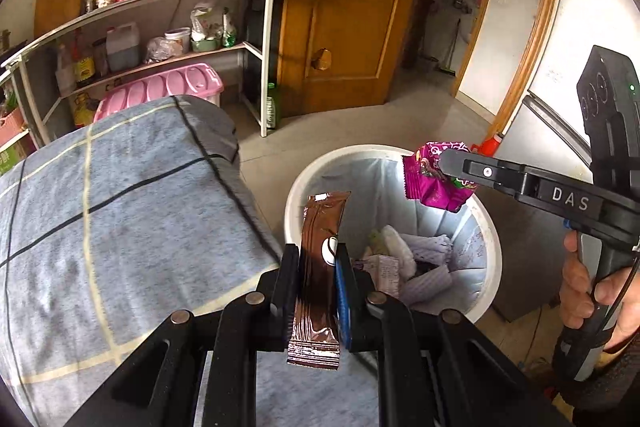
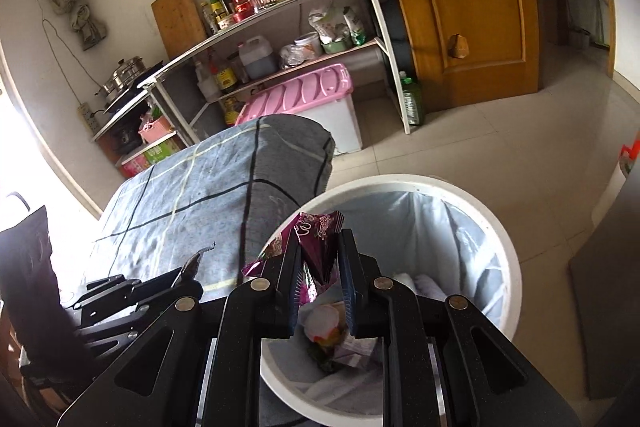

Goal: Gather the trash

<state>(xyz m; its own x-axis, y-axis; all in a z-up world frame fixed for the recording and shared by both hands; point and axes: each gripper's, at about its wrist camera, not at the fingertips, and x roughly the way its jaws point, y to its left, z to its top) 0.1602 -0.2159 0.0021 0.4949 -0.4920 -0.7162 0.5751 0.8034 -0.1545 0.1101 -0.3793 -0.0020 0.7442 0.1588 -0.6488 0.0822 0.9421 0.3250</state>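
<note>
while clamped in jaws, both wrappers [image 1: 318, 259] hang over the bin [image 1: 486, 227].

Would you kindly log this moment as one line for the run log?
left gripper: shut on brown wrapper | right gripper: shut on purple wrapper | both near white bin | bin: lined, holds trash

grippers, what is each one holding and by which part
Left gripper pinches the brown wrapper across its lower half. Right gripper pinches the purple wrapper near its middle.

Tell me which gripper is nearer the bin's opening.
Right. The right gripper holds the purple wrapper over the bin; the left gripper holds the brown wrapper at the bin's near rim, by the table.
</note>
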